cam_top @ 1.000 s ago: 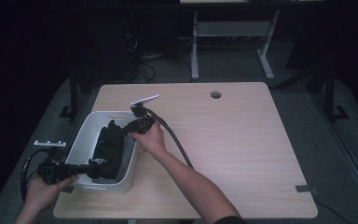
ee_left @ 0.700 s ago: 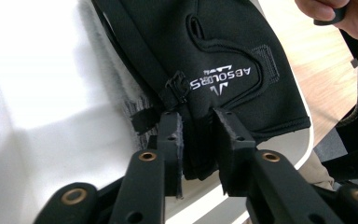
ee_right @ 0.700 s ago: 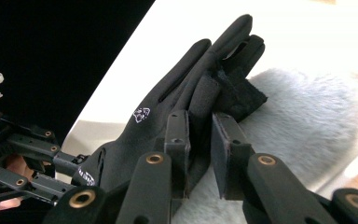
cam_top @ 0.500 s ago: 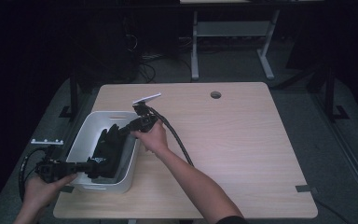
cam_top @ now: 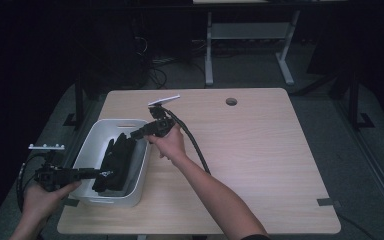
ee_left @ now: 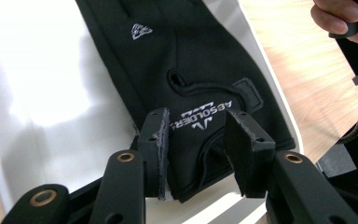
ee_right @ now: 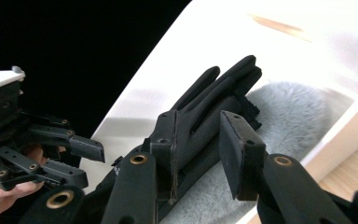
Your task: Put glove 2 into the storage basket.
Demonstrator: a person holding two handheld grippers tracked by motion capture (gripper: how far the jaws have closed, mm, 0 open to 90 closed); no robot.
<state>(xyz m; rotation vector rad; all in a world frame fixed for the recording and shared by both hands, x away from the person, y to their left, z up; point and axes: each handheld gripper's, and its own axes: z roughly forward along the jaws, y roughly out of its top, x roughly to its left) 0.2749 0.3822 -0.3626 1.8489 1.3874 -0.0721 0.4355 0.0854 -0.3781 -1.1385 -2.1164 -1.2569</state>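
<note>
A black glove (cam_top: 117, 157) lies in a white bin (cam_top: 92, 145) at the table's left. In the left gripper view the glove (ee_left: 191, 60) carries white lettering near its cuff. My left gripper (cam_top: 102, 173) reaches in over the bin's near left corner. Its jaws (ee_left: 196, 126) have just been opening and stand apart over the cuff without pressing it. My right gripper (cam_top: 134, 134) hovers at the bin's far right rim. Its jaws (ee_right: 198, 123) have also been opening, and the glove's fingers (ee_right: 214, 88) lie beyond them on a grey fluffy cloth (ee_right: 298, 116).
The wooden table (cam_top: 260, 150) has a round hole (cam_top: 231, 101) near its far edge. A thick black cable (cam_top: 195, 145) trails from the right gripper across the table. A small strip of tape (cam_top: 327, 202) sits at the near right edge.
Both pairs of jaws have opened and let go of the glove, which stays in the bin. The right hand has drawn back slightly up and to the right.
</note>
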